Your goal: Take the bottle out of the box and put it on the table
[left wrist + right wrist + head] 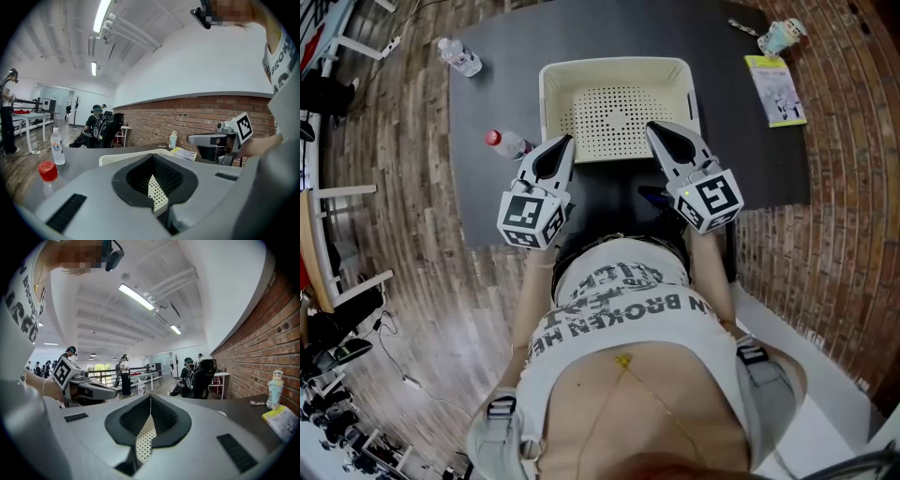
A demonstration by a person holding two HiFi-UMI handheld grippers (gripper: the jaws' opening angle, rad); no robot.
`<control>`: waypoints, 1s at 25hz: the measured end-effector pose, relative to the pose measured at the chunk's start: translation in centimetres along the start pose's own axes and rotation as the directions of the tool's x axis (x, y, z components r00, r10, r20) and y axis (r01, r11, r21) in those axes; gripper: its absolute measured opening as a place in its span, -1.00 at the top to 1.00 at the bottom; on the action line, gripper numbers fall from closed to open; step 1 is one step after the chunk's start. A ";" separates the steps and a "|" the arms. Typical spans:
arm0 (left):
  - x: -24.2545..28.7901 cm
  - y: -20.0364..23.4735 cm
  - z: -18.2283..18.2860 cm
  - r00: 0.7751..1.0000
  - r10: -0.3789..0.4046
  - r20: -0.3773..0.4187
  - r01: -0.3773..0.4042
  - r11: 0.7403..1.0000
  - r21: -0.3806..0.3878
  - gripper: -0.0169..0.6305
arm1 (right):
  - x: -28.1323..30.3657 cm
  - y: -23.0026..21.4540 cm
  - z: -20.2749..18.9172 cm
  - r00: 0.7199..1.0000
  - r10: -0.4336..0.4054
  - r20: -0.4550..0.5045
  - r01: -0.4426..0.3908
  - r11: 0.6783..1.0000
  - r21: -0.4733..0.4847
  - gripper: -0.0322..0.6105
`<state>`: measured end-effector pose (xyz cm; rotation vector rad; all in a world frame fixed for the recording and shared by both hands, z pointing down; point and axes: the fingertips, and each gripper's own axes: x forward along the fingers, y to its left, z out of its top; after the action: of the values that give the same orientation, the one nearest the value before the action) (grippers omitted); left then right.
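Head view, looking steeply down: cream perforated box [551,103] at the middle of the dark counter [741,150], bare down to its dotted floor, so nothing inside to lift. Red-capped bottle [506,142] upright on the counter just left of the box and near the left gripper [564,142], apparently the task's thing already set down. Second, clear water bottle [459,56] well apart toward the far left corner (which of the two came from the box, not decidable here). Right gripper [654,129] level with the left one, both tips at the box's near rim, one toward each near corner. Jaws of both pressed together, pinching nothing, with only the box's dotted wall showing in the gap beneath them in each gripper view. Probably a parked, symmetrical resting pose, clear of the bottle to avoid toppling it, the task by this reading essentially complete. Leaflet [776,89] and small pale figurine [783,36] at the far right corner, outside the working area.
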<state>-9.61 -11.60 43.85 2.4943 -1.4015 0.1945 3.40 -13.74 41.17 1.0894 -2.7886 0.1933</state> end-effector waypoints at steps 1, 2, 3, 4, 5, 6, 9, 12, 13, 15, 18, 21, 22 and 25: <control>0.1 0.0 0.0 1.000 0.001 -0.001 -0.001 1.000 0.000 0.93 | 0.0 0.0 0.1 1.000 0.004 0.001 -0.004 1.000 -0.001 0.87; 0.1 -0.1 0.0 1.000 0.001 -0.002 -0.001 1.000 0.000 0.93 | 0.1 0.1 0.1 1.000 0.009 0.001 -0.009 1.000 -0.003 0.87; 0.2 -0.2 -0.1 1.000 0.001 -0.003 -0.001 1.000 -0.001 0.93 | 0.1 0.1 0.1 1.000 0.014 0.001 -0.014 1.000 -0.008 0.87; 0.3 -0.3 -0.1 1.000 -0.001 -0.003 0.001 1.000 -0.002 0.93 | 0.1 0.2 0.0 1.000 0.017 -0.003 -0.017 1.000 -0.018 0.87; 0.4 -0.4 -0.1 1.000 -0.002 -0.003 0.002 1.000 -0.003 0.93 | 0.2 0.2 -0.1 1.000 0.017 -0.012 -0.018 0.999 -0.032 0.87; 0.5 -0.5 -0.2 1.000 -0.003 -0.003 0.003 1.000 -0.004 0.93 | 0.3 0.3 -0.2 1.000 0.017 -0.024 -0.018 0.999 -0.048 0.87; 0.7 -0.8 -0.2 1.000 -0.008 -0.005 0.008 1.000 -0.003 0.92 | 0.5 0.9 -0.6 0.999 0.027 -0.043 -0.030 0.997 -0.067 0.87; 0.9 -1.4 -0.3 1.000 -0.014 -0.008 0.014 1.000 0.001 0.93 | 0.6 1.5 -0.8 0.998 0.040 -0.043 -0.042 0.997 -0.062 0.87; 1.0 -1.6 -0.3 1.000 -0.017 -0.009 0.017 1.000 0.004 0.93 | 0.6 1.8 -0.9 0.998 0.045 -0.043 -0.047 0.997 -0.061 0.87; 1.2 -2.2 -0.2 1.000 -0.024 -0.007 0.024 1.000 0.006 0.93 | 0.7 2.2 -0.8 0.998 0.057 -0.041 -0.059 0.997 -0.059 0.87; 1.4 -3.2 0.4 0.999 -0.039 0.006 0.039 0.999 0.012 0.93 | 0.8 2.8 -0.2 0.997 0.074 -0.023 -0.075 0.995 -0.063 0.88; 1.4 -4.3 1.8 0.998 -0.056 0.032 0.056 0.998 0.029 0.93 | 0.8 3.4 1.0 0.996 0.094 -0.002 -0.094 0.993 -0.077 0.88; 1.4 -4.7 2.5 0.997 -0.063 0.043 0.061 0.997 0.036 0.93 | 0.8 3.6 1.4 0.995 0.102 0.004 -0.102 0.991 -0.085 0.88; 1.0 -5.8 4.6 0.994 -0.078 0.078 0.074 0.996 0.059 0.92 | 0.7 4.2 3.0 0.991 0.132 0.031 -0.129 0.987 -0.100 0.88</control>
<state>-4.20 -10.91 38.73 2.6230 -1.3459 0.1204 -0.26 -11.67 38.09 0.8985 -2.8705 0.0505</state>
